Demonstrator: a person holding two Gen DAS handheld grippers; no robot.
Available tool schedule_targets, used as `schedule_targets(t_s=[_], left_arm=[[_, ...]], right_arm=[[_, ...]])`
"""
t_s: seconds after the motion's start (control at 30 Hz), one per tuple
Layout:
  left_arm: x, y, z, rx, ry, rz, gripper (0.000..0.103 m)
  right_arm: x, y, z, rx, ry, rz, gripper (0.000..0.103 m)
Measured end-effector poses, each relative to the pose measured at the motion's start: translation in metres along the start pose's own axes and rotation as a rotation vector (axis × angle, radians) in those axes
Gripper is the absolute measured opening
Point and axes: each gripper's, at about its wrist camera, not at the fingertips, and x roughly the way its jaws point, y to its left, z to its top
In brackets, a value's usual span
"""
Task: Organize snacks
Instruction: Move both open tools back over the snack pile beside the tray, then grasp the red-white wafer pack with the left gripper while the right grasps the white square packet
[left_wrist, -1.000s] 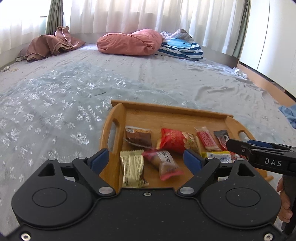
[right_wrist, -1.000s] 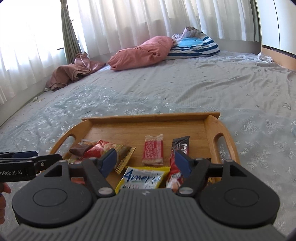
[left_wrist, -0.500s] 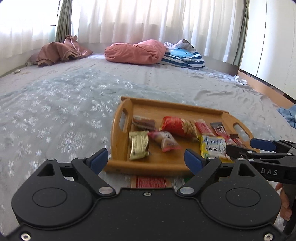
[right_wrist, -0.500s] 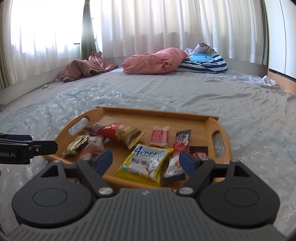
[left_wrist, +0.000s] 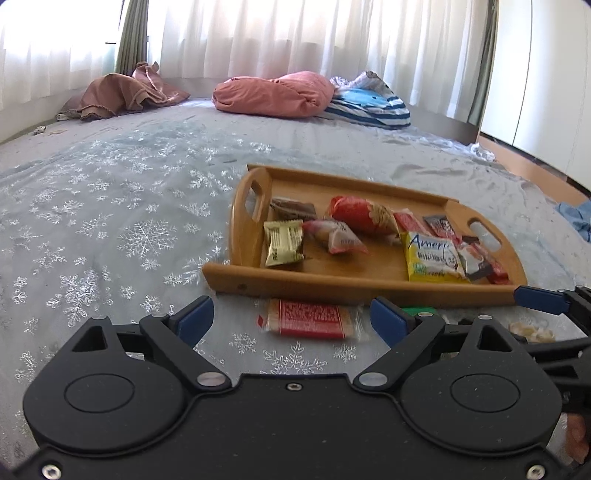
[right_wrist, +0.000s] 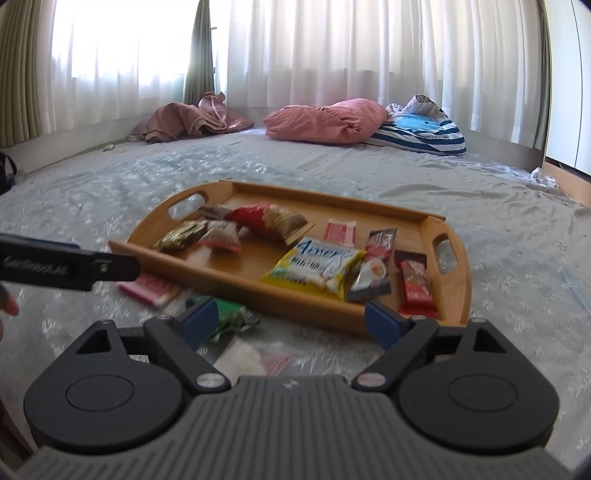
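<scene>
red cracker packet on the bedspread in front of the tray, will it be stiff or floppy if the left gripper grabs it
The red cracker packet lies flat and keeps a straight rectangular outline, so it is probably fairly stiff. Its clear crimped ends look thin and glossy, so likely slippery there. It probably breaks if squeezed hard. The left gripper is open right before it.

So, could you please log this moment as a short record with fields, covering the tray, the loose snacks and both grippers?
surface: bed sheet with snowflake print
tray: wooden tray resting on the sheet
in tray: yellow packet, gold packet, red bag, several bars
off tray: red wafer pack, green packet, pale packet, all on the sheet at the tray's near edge
left gripper: open, empty, red wafer pack lies between its fingers
right gripper: open, empty
</scene>
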Motion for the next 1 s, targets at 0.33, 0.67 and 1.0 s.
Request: schedule_targets(t_s=[0.33,0.67,1.0], left_arm=[[0.030,-0.013,-0.006,0.030,0.067,0.028,0.091],[0.045,-0.016,-0.010,0.030,0.085,0.042,0.093],[0.049,-0.022,-0.012,0.061,0.083,0.040,0.095]], right_arm=[[-0.003,0.019,-0.022,-0.071,0.008,-0.018,0.095],[0.004,0.024,-0.030,-0.110,0.027,-0.008,0.095],[0.011,0.014,-0.033,-0.040,0.056,0.032,0.096]])
